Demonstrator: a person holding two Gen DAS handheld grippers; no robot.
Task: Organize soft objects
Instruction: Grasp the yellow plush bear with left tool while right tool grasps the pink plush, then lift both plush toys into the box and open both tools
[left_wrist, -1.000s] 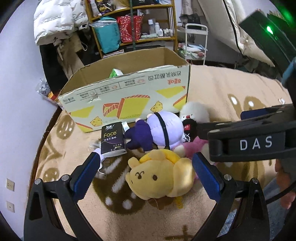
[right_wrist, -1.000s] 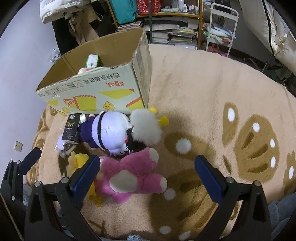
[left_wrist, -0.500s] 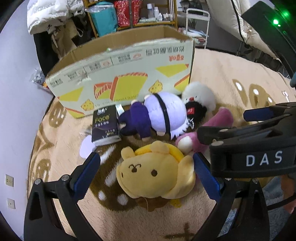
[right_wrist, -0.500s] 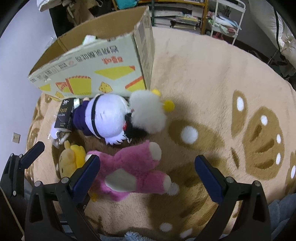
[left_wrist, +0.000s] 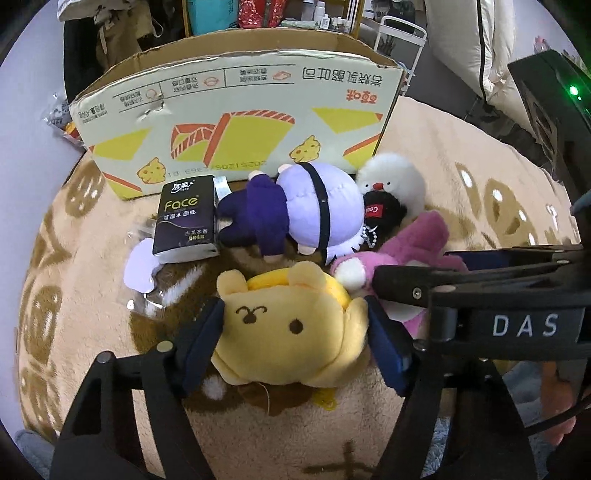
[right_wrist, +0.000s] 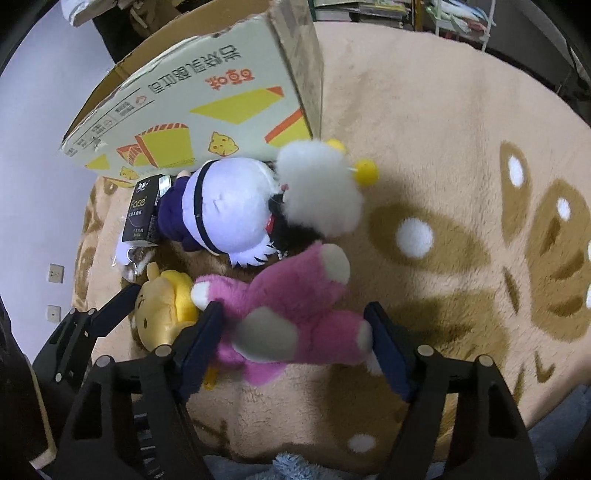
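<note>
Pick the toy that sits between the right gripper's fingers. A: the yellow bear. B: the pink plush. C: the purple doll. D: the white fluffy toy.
B: in the right wrist view the pink plush lies between the closing blue fingers of the right gripper, while the yellow bear sits in the left gripper.

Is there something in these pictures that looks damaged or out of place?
Yes. The cardboard box has a small tear near its top edge, and its printing is upside down. A tissue pack lies among the plush toys beside the purple doll.
</note>
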